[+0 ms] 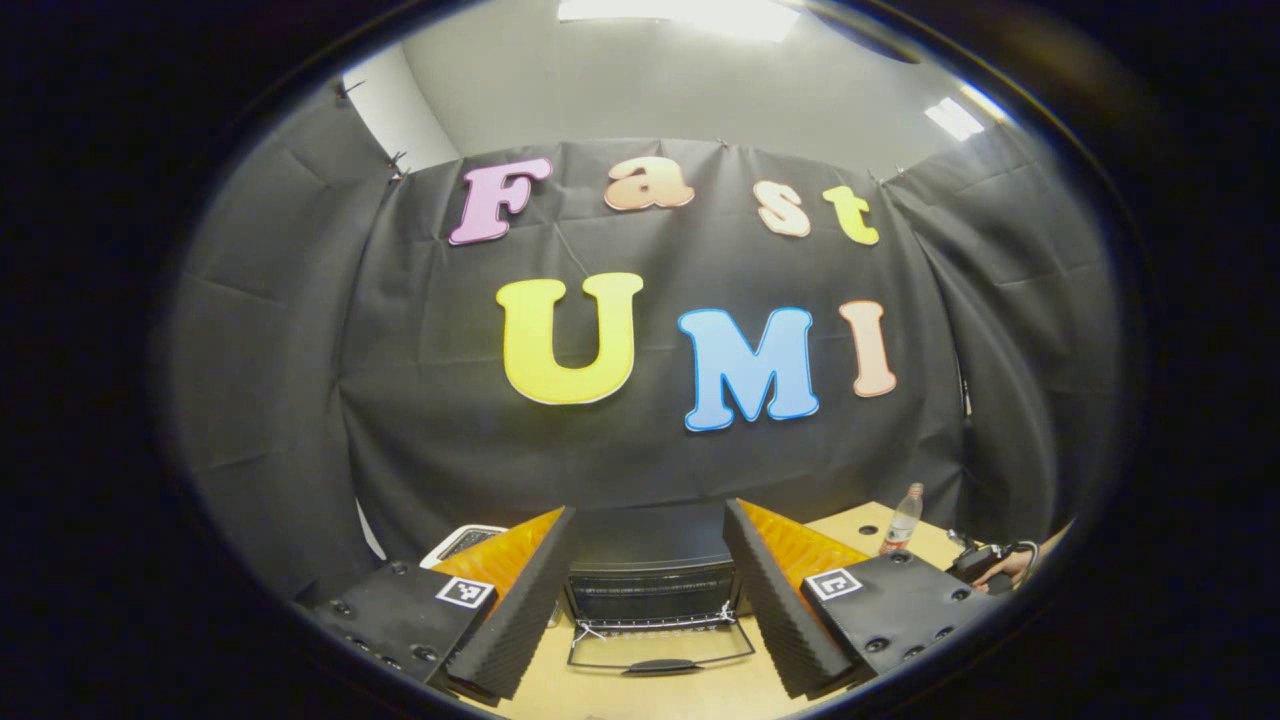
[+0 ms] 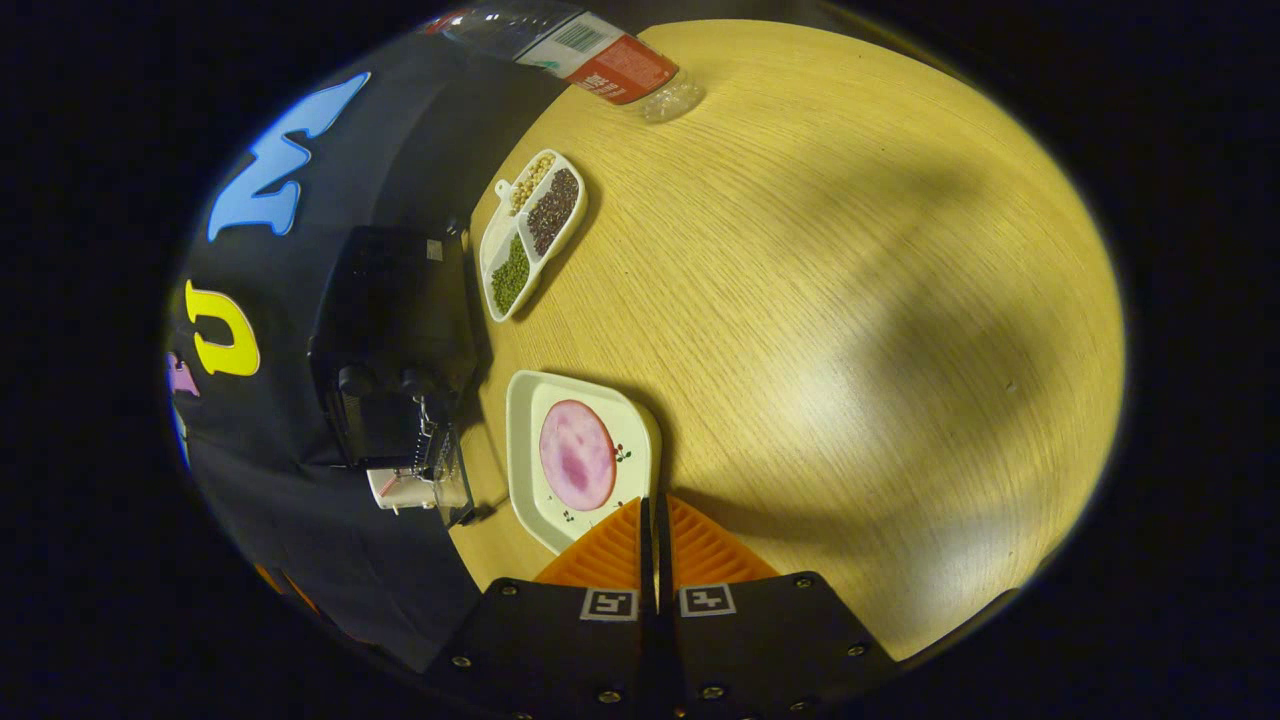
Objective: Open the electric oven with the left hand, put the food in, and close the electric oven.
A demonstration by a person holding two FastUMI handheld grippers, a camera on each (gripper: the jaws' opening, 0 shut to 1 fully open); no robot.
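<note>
In the left gripper view the black electric oven (image 1: 650, 575) stands on the wooden table straight ahead, its glass door (image 1: 660, 650) folded down flat. My left gripper (image 1: 650, 600) hangs open in front of it, holding nothing. Farther right, a hand holds the right gripper (image 1: 980, 562) low over the table. In the right gripper view a white plate (image 2: 525, 470) carries a round pink slice of meat (image 2: 577, 455) beside the oven (image 2: 395, 330) and its open door (image 2: 445, 470). My right gripper (image 2: 652, 505) is shut on the plate's near corner.
A divided white dish of beans and grains (image 2: 530, 235) lies beyond the plate. A plastic bottle (image 2: 600, 50) stands at the table's far edge, also seen as the bottle (image 1: 903, 518). A white object (image 1: 465, 540) sits left of the oven. Bare tabletop (image 2: 850, 300) spreads right of the plate.
</note>
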